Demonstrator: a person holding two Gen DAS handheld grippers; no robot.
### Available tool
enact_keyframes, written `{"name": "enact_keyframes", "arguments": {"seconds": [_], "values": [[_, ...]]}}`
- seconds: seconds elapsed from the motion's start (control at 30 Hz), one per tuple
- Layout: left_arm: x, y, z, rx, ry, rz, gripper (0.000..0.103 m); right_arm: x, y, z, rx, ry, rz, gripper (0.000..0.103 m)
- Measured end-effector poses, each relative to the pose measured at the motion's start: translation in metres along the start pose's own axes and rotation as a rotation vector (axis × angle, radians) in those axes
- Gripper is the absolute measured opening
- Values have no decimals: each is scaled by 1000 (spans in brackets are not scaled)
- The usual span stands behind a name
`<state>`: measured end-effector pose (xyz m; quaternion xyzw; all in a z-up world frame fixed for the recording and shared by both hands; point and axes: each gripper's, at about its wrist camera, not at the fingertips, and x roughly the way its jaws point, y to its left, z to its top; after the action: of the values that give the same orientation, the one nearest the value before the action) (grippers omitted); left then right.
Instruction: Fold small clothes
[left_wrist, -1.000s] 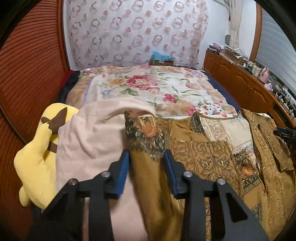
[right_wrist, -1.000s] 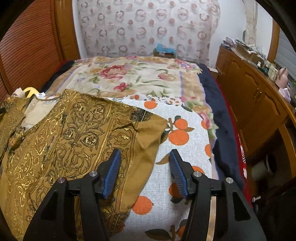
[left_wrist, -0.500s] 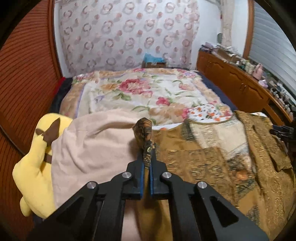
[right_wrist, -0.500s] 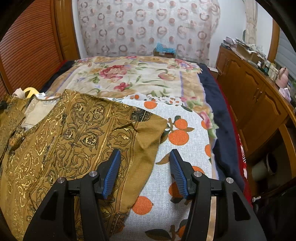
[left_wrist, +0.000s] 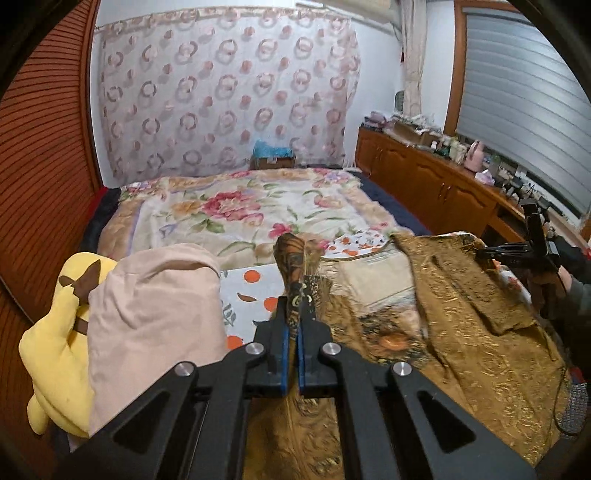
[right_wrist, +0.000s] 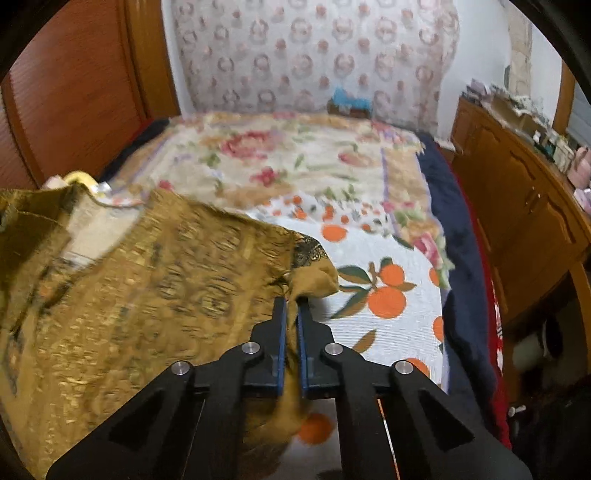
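Both tongs, left (left_wrist: 291, 314) and right (right_wrist: 291, 314), have clamped shut on the gold garment (right_wrist: 147, 280) (corners pinched).

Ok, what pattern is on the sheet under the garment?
White sheet printed with oranges and green leaves; clearest in the right wrist view.

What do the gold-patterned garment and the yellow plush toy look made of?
Gold-patterned garment: thin woven cloth, seemingly brocade or metallic print; the scrollwork glints and it bunches softly between both shut grippers. Yellow plush toy: matte, fuzzy plush fabric, apparently stuffed, judging by its rounded, puffy shape.
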<state>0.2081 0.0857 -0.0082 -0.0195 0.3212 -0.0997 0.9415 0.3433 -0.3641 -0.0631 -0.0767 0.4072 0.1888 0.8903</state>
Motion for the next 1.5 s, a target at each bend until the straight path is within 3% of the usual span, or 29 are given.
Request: {"name": "enact_keyframes", "arguments": {"seconds": [0.27,0.5,0.83,1.13,1.23,1.37,1.5], "values": [[-67,-13,-31,-7,-70,3,1,-97,30,-28,1,-179,49,1],[-127,-16,-79,-43,-105,25,1,-173,51,-75,0,-247,64,1],[-209,-19,-157,-113,-120,67,1,-229,65,-167,94,-191,119,1],[-242,-25,-174,-79,-105,90,2,-270,77,-202,27,-103,79,1],[-245,-19,-174,-68,-94,100,12,-263,81,-217,9,-43,85,1],[-253,-6,-172,-66,-112,168,38,-251,78,-226,1,13,77,3],[-248,10,-167,-83,-102,176,42,-256,73,-218,-3,-11,34,18]]}}
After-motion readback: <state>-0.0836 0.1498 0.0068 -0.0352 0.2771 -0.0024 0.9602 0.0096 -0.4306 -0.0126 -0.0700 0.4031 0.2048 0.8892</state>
